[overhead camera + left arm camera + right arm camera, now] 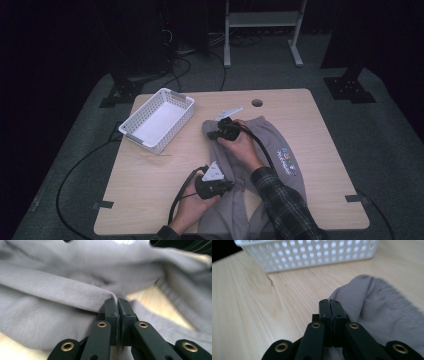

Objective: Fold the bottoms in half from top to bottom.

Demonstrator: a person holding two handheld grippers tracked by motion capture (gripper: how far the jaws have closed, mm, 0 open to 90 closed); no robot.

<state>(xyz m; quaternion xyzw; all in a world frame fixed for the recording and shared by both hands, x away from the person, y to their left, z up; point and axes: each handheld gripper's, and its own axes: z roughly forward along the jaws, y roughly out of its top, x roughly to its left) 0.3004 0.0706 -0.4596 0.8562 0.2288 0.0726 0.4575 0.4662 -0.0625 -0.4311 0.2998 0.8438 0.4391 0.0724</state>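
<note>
I hold a claw in each hand over the wooden table (150, 180). The grey pants (280, 145) lie on the table at about 4 o'clock from its middle, with a small colourful picture on one leg. My left claw (117, 301) is pressed together and pinches a fold of the grey pants near the bottom edge of the table, at 6 o'clock. My right claw (329, 302) is pressed together too, on the edge of the pants up near the middle of the table; whether cloth sits between its tips I cannot tell. The white basket (157, 120) with many little holes sits at 10 o'clock, well apart from the pants
</note>
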